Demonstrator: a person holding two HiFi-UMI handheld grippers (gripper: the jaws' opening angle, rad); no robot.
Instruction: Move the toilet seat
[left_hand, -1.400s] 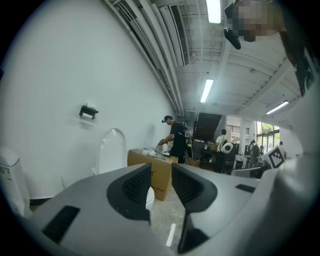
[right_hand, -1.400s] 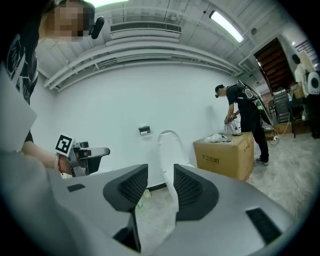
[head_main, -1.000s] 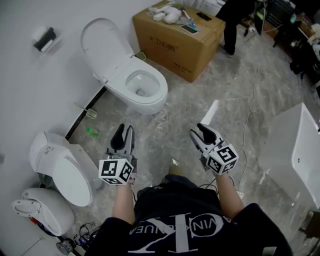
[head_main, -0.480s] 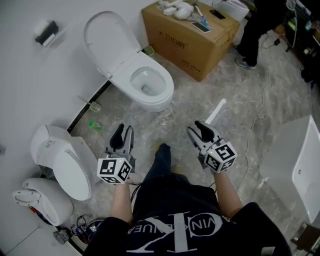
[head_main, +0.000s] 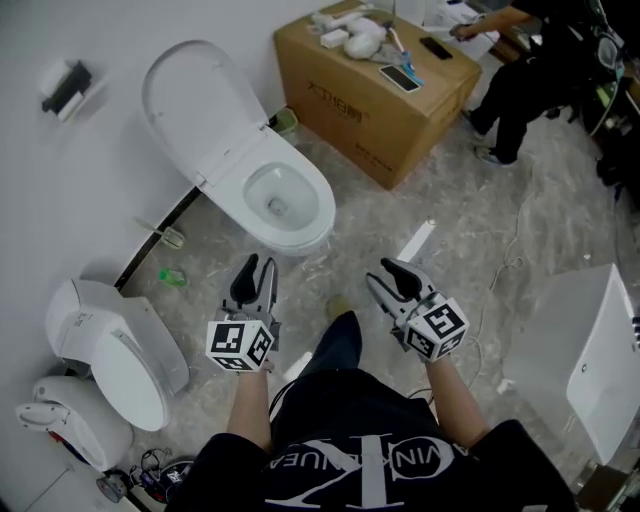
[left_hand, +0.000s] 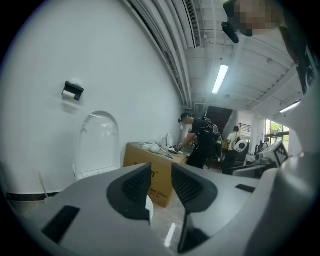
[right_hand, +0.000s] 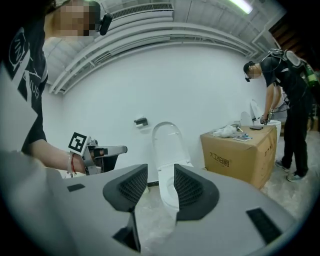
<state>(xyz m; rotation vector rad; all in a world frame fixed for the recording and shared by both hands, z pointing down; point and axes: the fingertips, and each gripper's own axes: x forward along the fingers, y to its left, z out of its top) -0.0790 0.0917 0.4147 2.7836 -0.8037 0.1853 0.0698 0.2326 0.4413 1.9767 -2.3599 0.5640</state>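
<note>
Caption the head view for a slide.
Left tongs and right tongs, both open and empty, face the lid-up toilet.
</note>
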